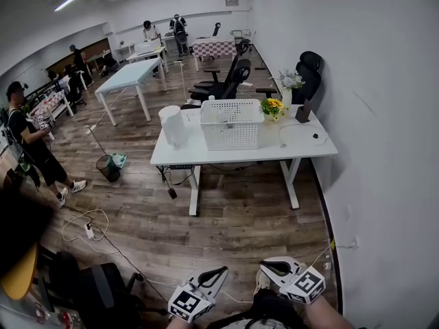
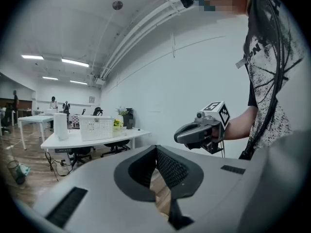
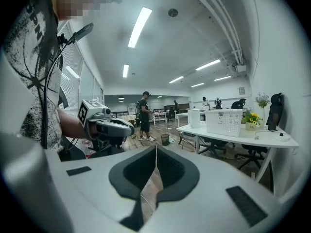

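Held the left gripper (image 1: 221, 271) and the right gripper (image 1: 265, 264) low and close to the body, side by side, tips angled toward each other over the wooden floor (image 1: 226, 218). Read both as pressed together at the tips in their own views, with only floor showing through the slit below. Nothing pinched in either, nothing touched.

Placed the nearest furniture, the white table (image 1: 309, 149), well apart and ahead, its long side lying across the line of sight. Neither gripper aimed at it: off to the left of the jaws in the left gripper view, off to the right in the right gripper view.

On the tabletop, picked out the white basket (image 1: 232, 124) near the middle, the white roll (image 1: 173, 125) upright just to its left, and the yellow flowers (image 1: 272, 106) just behind its right corner.

Judged the right gripper a shade nearer the table's right half and the left nearer the roll, with little to choose between them for the basket.
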`<action>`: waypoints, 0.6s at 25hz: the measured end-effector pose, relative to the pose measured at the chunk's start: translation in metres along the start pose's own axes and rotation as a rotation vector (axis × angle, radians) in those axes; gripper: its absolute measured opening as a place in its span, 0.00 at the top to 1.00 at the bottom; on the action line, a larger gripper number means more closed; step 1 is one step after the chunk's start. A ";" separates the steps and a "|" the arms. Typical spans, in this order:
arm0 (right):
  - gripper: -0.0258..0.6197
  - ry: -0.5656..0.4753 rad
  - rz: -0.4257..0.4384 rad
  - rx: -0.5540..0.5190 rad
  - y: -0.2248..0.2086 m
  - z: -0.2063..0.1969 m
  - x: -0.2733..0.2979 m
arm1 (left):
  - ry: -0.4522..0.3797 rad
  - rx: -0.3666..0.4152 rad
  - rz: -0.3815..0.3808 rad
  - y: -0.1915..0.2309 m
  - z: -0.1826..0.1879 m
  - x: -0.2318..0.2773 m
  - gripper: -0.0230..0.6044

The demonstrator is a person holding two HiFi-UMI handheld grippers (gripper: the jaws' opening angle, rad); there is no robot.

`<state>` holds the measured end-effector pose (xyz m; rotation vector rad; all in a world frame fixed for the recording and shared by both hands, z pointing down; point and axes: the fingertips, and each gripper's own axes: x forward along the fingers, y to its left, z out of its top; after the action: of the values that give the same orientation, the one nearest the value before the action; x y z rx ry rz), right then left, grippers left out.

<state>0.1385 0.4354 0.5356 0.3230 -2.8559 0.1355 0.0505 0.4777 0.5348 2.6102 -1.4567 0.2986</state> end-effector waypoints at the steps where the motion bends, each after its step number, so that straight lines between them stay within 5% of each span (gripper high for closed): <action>1: 0.92 0.004 0.006 0.000 -0.005 -0.001 0.005 | -0.003 -0.003 0.002 0.005 0.003 0.005 0.95; 15: 0.92 0.037 0.109 -0.091 -0.133 0.031 0.070 | 0.024 -0.026 0.030 0.088 0.032 0.122 0.95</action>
<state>0.0954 0.2885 0.5330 0.1450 -2.8327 0.0323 0.0413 0.3238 0.5348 2.5579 -1.4830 0.3113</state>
